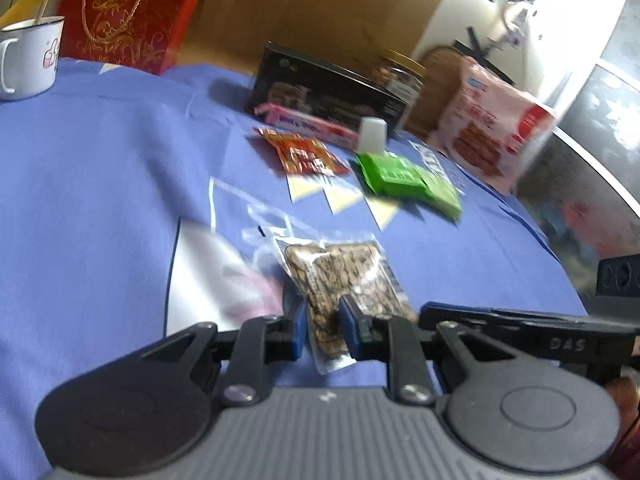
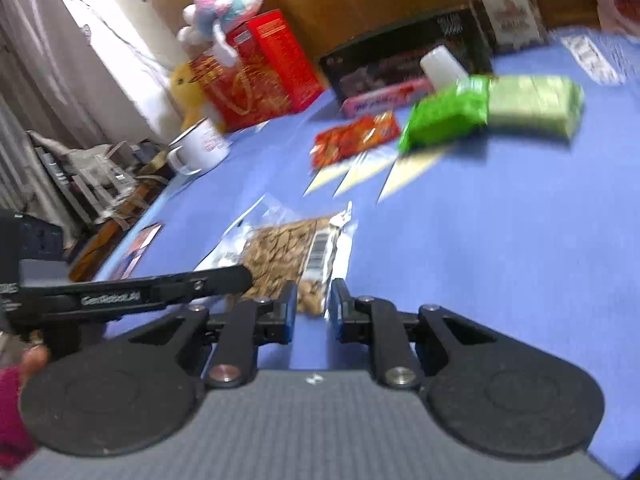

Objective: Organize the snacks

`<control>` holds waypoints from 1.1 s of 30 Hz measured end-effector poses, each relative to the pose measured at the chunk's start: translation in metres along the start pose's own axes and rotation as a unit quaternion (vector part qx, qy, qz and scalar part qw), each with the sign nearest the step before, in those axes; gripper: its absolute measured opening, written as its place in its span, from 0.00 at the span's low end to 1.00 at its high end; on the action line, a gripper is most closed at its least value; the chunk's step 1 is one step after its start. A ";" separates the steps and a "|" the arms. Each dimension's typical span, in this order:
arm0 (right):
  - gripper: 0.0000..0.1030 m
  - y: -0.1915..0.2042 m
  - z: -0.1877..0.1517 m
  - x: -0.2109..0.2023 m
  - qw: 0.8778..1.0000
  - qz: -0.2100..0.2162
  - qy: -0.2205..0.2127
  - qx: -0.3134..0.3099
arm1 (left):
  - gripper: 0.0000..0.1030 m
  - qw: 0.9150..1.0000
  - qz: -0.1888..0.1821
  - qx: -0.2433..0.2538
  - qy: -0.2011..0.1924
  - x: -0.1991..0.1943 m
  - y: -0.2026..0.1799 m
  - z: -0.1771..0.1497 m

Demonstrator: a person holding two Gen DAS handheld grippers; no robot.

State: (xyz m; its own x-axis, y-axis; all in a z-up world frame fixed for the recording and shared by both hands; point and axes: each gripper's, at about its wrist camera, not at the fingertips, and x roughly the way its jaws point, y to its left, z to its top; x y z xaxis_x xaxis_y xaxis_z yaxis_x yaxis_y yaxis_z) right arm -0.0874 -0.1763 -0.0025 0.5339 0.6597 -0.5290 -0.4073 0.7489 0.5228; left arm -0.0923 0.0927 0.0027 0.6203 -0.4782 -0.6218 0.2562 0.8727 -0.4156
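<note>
The counter (image 1: 100, 184) wears a soft purple-blue cloth, and both views are blurry, so printed words on the packs are hard to read. Taking the clear nut bag (image 1: 340, 280) as the landmark: far behind it stand one red box (image 1: 132, 16), cut off at the top, one flat black box (image 1: 324, 88), one brown jar (image 1: 400, 76) partly hidden by the black box, and one big pink-and-red snack bag (image 1: 492, 124). Closer behind the nut bag lie one shiny green pack (image 1: 404, 180), one orange-red pack (image 1: 304, 156) and one long pink pack (image 1: 308, 124). One white mug (image 1: 28, 56) sits far to its left. The nut bag itself lies flat at the near edge of the cloth, crinkly and see-through. The left claw (image 1: 322, 330) is pinched shut on its near end. The right claw (image 2: 314, 308) sits at the same bag with its fingers close together, the bag's edge between them; I cannot tell if it squeezes.
</note>
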 end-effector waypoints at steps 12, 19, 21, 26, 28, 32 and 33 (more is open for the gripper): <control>0.26 -0.007 0.017 0.014 0.999 0.029 0.023 0.027 | 0.18 0.999 -0.012 0.045 0.004 -0.019 0.002 -0.018; 0.25 -0.007 0.033 0.042 0.996 0.075 0.047 0.023 | 0.16 0.999 -0.037 -0.006 0.002 -0.018 0.017 -0.016; 0.23 -0.005 0.027 0.032 0.997 0.068 0.044 0.020 | 0.15 0.999 -0.044 -0.023 -0.001 -0.016 0.020 -0.016; 0.20 -0.008 -0.001 -0.001 0.997 0.058 0.024 0.049 | 0.15 0.998 -0.060 -0.010 0.009 -0.009 0.001 -0.020; 0.20 -0.012 -0.011 -0.014 0.996 0.051 0.015 0.070 | 0.15 0.998 -0.065 0.004 0.017 -0.007 -0.011 -0.025; 0.20 -0.013 -0.029 -0.035 0.996 0.034 0.001 0.087 | 0.15 0.997 -0.075 0.015 0.026 -0.009 -0.029 -0.039; 0.20 -0.012 -0.033 -0.039 0.996 0.029 -0.001 0.088 | 0.15 0.997 -0.077 0.013 0.026 -0.010 -0.032 -0.042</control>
State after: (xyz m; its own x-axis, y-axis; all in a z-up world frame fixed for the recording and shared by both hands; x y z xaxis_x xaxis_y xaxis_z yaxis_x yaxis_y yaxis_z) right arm -0.1278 -0.2088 -0.0096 0.5152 0.7012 -0.4929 -0.3014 0.6866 0.6616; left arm -0.1373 0.0657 -0.0058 0.5332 -0.6102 -0.5860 0.3644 0.7907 -0.4919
